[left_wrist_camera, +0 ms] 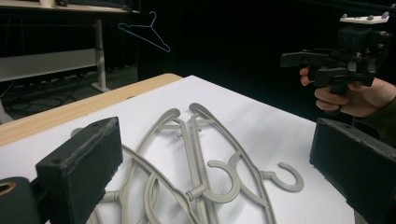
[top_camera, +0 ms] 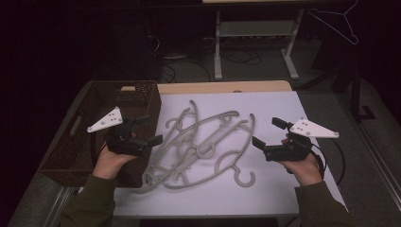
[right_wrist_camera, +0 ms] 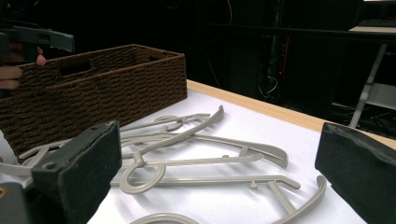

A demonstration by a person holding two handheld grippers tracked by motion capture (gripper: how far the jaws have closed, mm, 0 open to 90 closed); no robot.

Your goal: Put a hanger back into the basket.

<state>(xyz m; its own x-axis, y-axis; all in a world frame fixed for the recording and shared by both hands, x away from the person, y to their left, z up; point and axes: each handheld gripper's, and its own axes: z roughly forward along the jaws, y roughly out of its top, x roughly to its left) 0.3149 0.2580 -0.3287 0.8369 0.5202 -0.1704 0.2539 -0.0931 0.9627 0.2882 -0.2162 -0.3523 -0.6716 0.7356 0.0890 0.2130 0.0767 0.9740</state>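
Note:
Several grey plastic hangers (top_camera: 203,142) lie tangled in a pile on the white table cover (top_camera: 279,189). A brown wicker basket (top_camera: 94,101) stands at the left edge. My left gripper (top_camera: 150,130) hovers over the basket's right wall, jaws wide apart and empty, facing the pile. My right gripper (top_camera: 265,131) is held just right of the pile, open and empty too. In the left gripper view the hangers (left_wrist_camera: 201,163) lie between the black pads (left_wrist_camera: 79,172), with the right gripper (left_wrist_camera: 303,65) beyond. In the right gripper view the hangers (right_wrist_camera: 196,140) lie before the basket (right_wrist_camera: 93,84).
A thin wire hanger (top_camera: 338,23) hangs in the dark at the back right. Behind the table stands a desk with white legs (top_camera: 218,42) and cables on the floor. The table's wooden far edge (top_camera: 222,87) shows past the white cover.

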